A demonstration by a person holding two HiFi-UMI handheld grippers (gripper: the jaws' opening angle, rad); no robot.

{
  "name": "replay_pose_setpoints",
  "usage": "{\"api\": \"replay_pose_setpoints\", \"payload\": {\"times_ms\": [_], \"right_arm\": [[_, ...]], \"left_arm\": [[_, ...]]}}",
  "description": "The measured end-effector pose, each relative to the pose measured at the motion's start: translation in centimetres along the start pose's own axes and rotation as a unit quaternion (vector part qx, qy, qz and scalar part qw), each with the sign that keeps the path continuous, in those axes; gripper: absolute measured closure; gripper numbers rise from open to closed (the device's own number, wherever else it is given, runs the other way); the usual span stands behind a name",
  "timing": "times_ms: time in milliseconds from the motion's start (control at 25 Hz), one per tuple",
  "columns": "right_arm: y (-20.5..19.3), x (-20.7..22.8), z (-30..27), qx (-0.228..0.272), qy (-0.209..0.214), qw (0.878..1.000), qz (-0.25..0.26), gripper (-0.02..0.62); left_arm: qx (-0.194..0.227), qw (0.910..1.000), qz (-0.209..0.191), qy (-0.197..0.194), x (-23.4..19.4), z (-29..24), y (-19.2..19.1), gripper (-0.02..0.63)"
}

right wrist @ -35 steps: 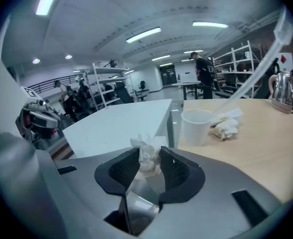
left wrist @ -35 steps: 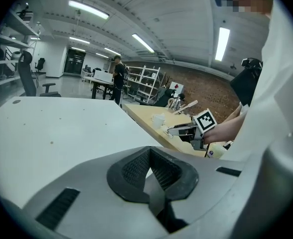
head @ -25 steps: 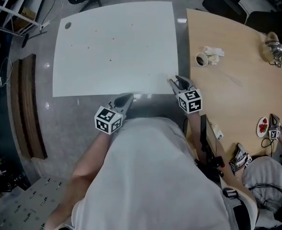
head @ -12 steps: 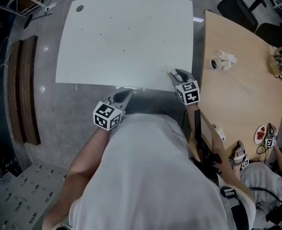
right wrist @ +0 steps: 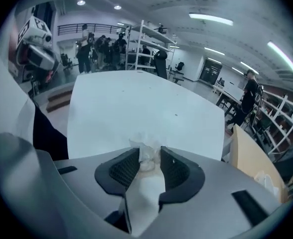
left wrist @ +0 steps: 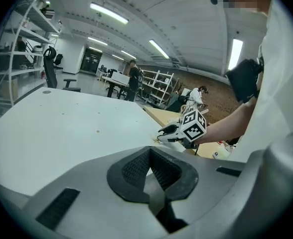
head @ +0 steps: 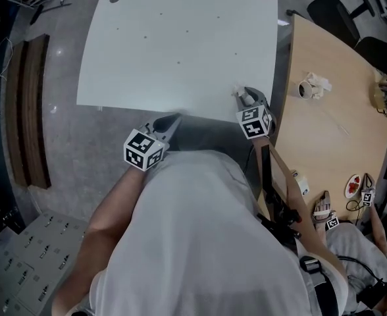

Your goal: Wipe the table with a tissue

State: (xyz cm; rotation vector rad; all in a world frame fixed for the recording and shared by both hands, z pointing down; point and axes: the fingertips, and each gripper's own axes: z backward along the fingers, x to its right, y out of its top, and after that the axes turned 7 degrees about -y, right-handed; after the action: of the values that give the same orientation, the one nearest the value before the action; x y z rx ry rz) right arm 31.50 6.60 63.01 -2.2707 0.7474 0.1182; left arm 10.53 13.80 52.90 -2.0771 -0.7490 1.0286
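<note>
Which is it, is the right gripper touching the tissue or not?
Touching. The right gripper view shows the tissue pinched between the jaws of the right gripper.

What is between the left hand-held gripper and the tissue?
Only bare white table. The head view shows nothing lying on it from the left hand-held gripper to the tissue in the right hand-held gripper.
</note>
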Motion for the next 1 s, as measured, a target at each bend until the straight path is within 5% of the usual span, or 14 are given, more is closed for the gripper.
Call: {"api": "replay_pose_setpoints", "payload": {"times_ms": [320,1000], "right_arm": [[-0.1,-0.7,0.0,-0.014,-0.057,0.997,0.041,0.472],[0.5,-2.8,0.3,-0.042,-0.141,0.986,-0.078,0.476]], "left_arm": [[-0.014,0.9998,0.005,-0.016,-1.2,0.9,-0.6,0.601],[-0.028,0.9981,-0.020,-0.052,-5.9,2.9,1.2,0.601]]}}
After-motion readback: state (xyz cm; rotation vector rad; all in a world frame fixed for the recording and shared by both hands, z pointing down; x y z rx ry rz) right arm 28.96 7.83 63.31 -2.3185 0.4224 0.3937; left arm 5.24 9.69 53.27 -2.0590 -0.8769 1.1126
